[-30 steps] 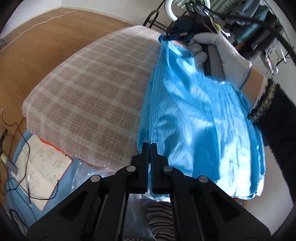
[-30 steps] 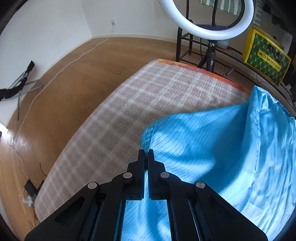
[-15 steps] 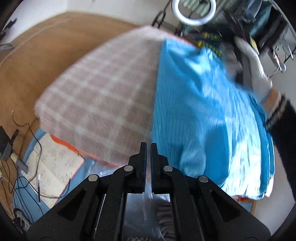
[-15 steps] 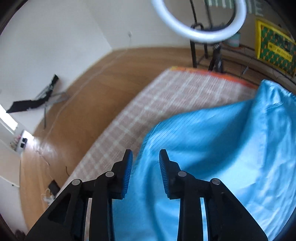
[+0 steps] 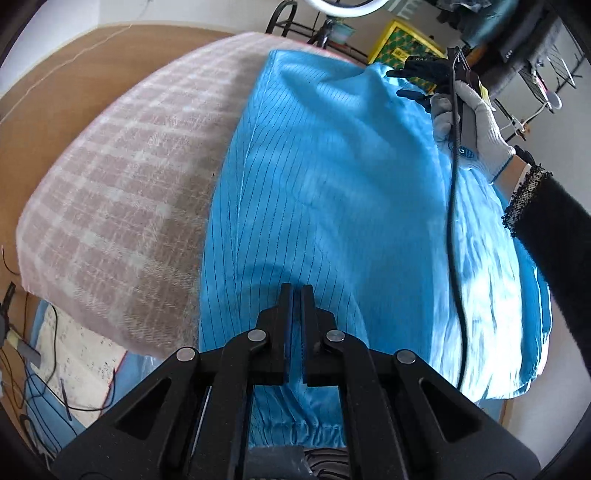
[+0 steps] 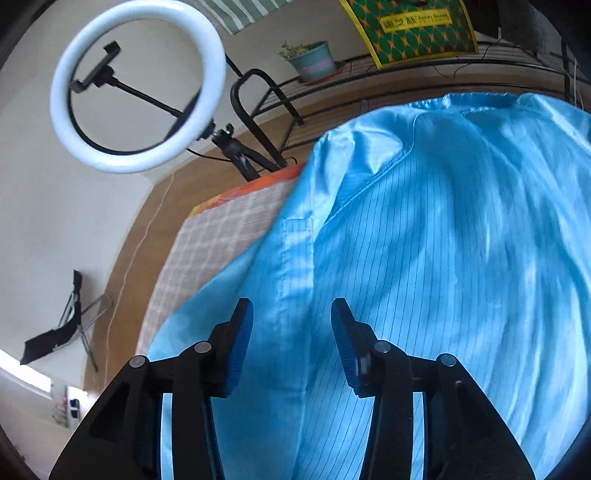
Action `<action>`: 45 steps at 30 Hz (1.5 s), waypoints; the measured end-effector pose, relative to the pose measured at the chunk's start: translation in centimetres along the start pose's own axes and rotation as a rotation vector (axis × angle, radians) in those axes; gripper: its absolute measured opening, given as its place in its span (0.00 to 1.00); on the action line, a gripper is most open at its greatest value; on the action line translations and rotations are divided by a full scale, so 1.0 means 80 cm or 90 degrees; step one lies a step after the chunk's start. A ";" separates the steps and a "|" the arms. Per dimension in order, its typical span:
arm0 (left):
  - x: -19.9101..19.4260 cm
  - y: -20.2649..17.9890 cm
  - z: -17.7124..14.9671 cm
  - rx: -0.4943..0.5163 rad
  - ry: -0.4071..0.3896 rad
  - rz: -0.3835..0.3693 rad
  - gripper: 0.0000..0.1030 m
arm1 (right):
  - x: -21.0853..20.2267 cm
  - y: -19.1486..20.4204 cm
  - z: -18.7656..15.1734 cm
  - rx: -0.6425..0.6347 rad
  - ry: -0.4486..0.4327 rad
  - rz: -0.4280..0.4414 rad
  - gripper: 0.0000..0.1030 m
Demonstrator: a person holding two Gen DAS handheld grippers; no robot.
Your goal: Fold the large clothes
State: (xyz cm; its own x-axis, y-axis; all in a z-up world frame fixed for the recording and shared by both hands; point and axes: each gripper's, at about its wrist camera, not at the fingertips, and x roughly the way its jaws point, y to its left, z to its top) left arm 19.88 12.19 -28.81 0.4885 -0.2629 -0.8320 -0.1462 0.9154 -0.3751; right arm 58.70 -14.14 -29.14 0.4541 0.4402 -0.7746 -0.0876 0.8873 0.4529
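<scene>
Left wrist view: blue pinstriped garment [image 5: 332, 206] lies spread over the right part of the checked blanket [image 5: 122, 192] on the table, its left edge running straight from far to near, near hem hanging over the table's front edge. Left gripper [image 5: 296, 299] sits low over the near hem; jaws fully closed. Fabric seems to pass under the tips, but whether any is pinched I cannot tell. At upper right, a gloved hand [image 5: 469, 125] with a dark sleeve holds the right gripper [image 5: 413, 83] over the garment's far right corner; a black cable [image 5: 452, 236] trails down from it across the cloth. Papers and wires [image 5: 62, 354] on the floor at lower left.

Right wrist view: right gripper [image 6: 291, 325] jaws have just been opening, now partly apart; blue pads [image 6: 240, 343] clear of the cloth, nothing gripped. Garment [image 6: 424, 258] lies below and ahead, collar seam toward the far edge. Blanket [image 6: 221, 236] shows to the left. Beyond: ring light [image 6: 138, 85], potted plant [image 6: 310, 61], yellow-green box [image 6: 410, 27] on a black rack
</scene>
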 end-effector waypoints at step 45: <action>0.008 0.001 -0.003 0.009 0.001 0.012 0.00 | -0.043 -0.058 -0.023 0.036 -0.059 -0.026 0.00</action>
State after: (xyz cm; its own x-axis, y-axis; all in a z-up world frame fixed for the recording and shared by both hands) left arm 19.99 11.98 -29.48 0.4845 -0.2456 -0.8396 -0.1428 0.9247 -0.3529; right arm 55.93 -19.49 -29.36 0.5367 0.3869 -0.7498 -0.0189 0.8940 0.4477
